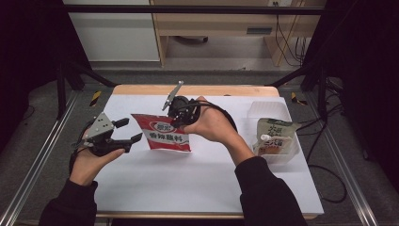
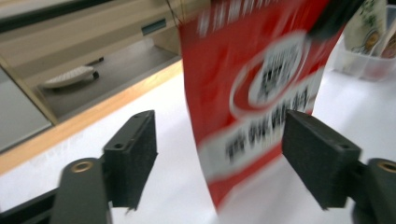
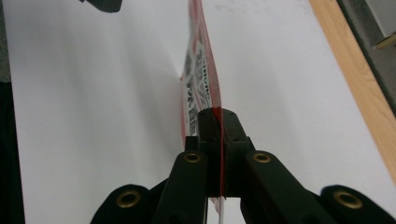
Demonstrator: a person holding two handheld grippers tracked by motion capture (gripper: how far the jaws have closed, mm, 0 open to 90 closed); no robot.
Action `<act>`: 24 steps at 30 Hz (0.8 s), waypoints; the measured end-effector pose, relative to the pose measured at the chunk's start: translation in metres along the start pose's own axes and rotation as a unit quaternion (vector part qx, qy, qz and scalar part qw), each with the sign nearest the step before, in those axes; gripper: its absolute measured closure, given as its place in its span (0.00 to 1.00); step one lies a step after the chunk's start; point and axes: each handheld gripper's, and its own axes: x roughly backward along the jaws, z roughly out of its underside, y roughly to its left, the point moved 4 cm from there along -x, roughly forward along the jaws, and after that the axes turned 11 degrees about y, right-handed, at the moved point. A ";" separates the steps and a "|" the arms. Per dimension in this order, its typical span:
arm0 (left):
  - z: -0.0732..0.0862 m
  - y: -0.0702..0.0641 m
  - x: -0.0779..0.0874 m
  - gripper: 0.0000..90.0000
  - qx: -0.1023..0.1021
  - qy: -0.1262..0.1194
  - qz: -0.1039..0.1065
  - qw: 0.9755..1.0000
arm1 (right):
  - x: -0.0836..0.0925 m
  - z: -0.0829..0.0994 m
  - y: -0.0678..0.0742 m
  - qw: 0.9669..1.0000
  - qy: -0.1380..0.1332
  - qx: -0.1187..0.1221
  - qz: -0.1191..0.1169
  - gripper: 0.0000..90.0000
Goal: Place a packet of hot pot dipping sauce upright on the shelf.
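Note:
A red packet [image 1: 164, 134] with a white label hangs over the white table cover [image 1: 197, 183]. My right gripper [image 1: 181, 113] is shut on its upper right edge. In the right gripper view the jaws [image 3: 218, 126] pinch the thin red packet [image 3: 196, 70] edge-on. My left gripper [image 1: 131, 130] stands open just left of the packet's left edge. In the left gripper view the blurred packet [image 2: 252, 88] hangs ahead of the gap between the wide-apart pads [image 2: 135, 149], and neither pad touches it.
A clear plastic tub [image 1: 292, 151] stands at the right of the table and holds a white and green pouch [image 1: 275, 134]. The table's wooden far edge [image 1: 197, 89] runs behind the packet. Black frame bars flank both sides.

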 end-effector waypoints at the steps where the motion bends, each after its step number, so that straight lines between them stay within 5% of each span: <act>1: 0.004 0.001 -0.002 0.26 0.001 0.006 -0.003 1.000 | 0.002 0.001 -0.001 1.000 0.000 -0.001 0.002 1.00; 14: 0.042 0.010 -0.022 0.12 0.041 0.042 -0.022 0.998 | 0.040 0.035 -0.029 0.999 -0.015 -0.022 0.031 1.00; 24: 0.058 0.007 -0.037 0.08 0.030 0.077 -0.022 0.996 | 0.053 0.061 -0.044 0.999 -0.008 -0.033 0.043 1.00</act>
